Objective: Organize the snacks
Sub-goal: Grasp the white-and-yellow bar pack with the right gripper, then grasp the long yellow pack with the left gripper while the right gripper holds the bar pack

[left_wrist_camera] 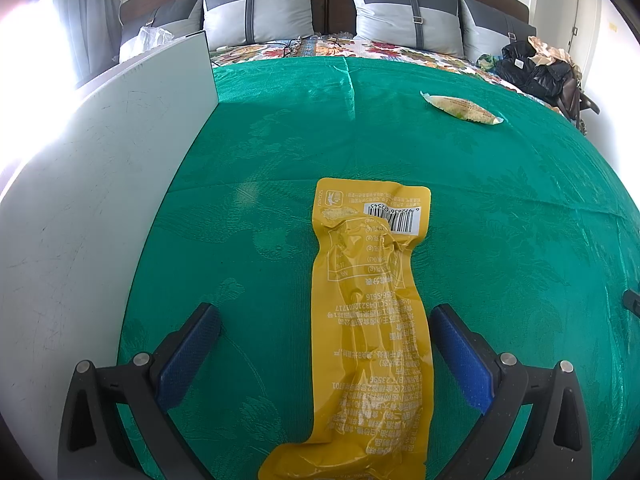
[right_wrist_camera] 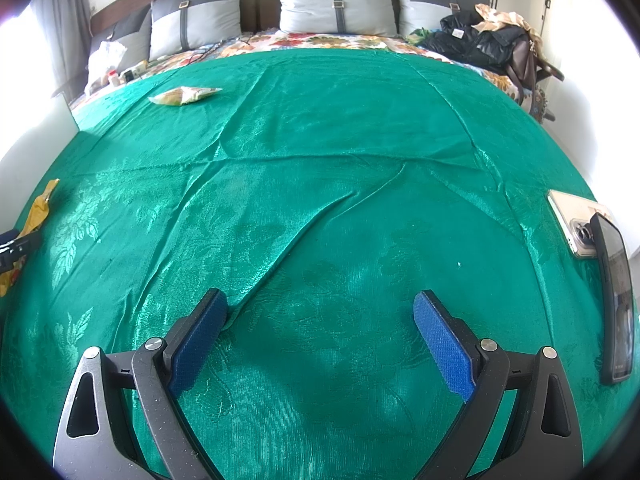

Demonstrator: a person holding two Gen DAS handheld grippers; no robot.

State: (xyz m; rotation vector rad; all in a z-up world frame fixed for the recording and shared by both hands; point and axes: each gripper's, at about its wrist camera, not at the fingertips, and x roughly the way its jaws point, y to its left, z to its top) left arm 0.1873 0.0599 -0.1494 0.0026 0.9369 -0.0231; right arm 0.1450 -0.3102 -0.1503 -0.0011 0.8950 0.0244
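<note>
A long yellow snack packet [left_wrist_camera: 368, 320] lies flat on the green cloth [left_wrist_camera: 500, 220], printed side up, barcode at its far end. My left gripper [left_wrist_camera: 324, 312] is open, its blue pads on either side of the packet's middle without touching it. A smaller pale yellow snack bag [left_wrist_camera: 462, 109] lies farther off to the right. In the right wrist view that same bag [right_wrist_camera: 185, 95] sits far left. My right gripper [right_wrist_camera: 320, 300] is open over bare green cloth [right_wrist_camera: 340, 160]. The yellow packet's edge [right_wrist_camera: 38, 210] shows at the far left.
A white box wall [left_wrist_camera: 100, 200] rises at the left of the cloth. Two phones [right_wrist_camera: 600, 264] lie at the right edge. Grey pillows [left_wrist_camera: 404, 12], a dark jacket pile [left_wrist_camera: 536, 68] and a plastic bag [right_wrist_camera: 105, 56] sit at the bed's head.
</note>
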